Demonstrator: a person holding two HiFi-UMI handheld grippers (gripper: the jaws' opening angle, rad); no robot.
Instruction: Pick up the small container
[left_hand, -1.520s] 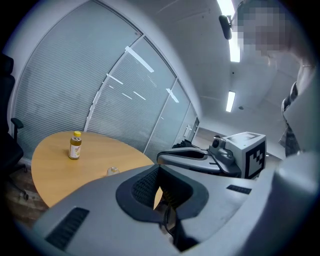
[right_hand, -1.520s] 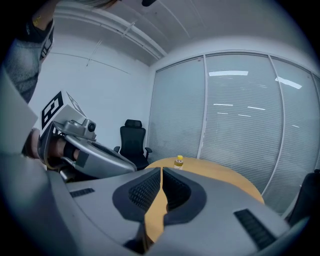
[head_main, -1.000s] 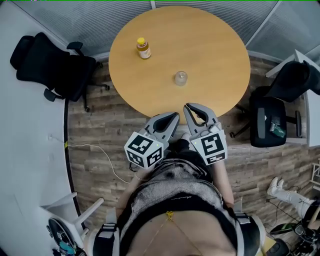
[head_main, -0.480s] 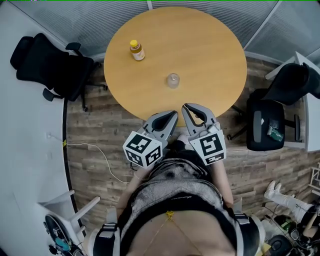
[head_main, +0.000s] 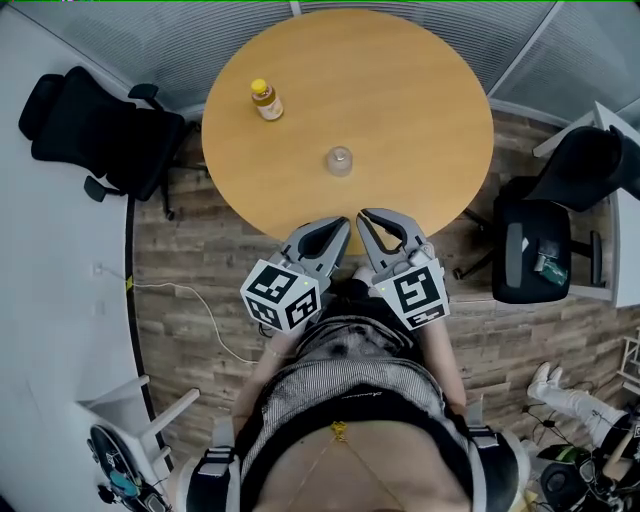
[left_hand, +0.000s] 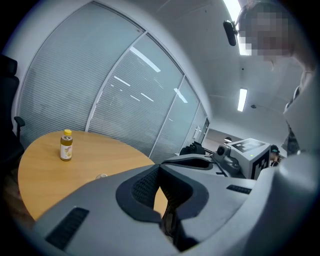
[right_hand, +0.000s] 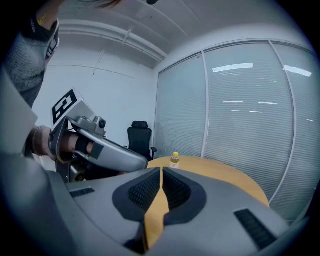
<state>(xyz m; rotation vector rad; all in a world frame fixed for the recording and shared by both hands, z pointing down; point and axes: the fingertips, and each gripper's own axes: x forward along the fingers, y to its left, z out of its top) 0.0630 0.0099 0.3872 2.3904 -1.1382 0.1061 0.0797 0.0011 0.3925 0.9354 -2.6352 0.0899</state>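
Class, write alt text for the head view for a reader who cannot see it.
Seen from above, a person holds the shut left gripper and shut right gripper at the near edge of a round wooden table bearing a small clear container and a yellow-capped bottle.

Round wooden table (head_main: 400, 90) on plank floor (head_main: 190, 320); black office chairs (head_main: 95, 125) at either side; blind-covered glass walls (head_main: 130, 35) behind.

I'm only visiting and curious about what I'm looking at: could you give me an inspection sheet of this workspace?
Surface: round wooden table.
Job's things: small clear container, upright near the table's middle, untouched.
Clutter: yellow-capped bottle, upright, farther back on the left.
Grippers: left gripper and right gripper at the table's near edge, fingers shut, both empty.
Cables: white cable on the floor, left.
Surroundings: black office chairs on both sides; blinds behind.
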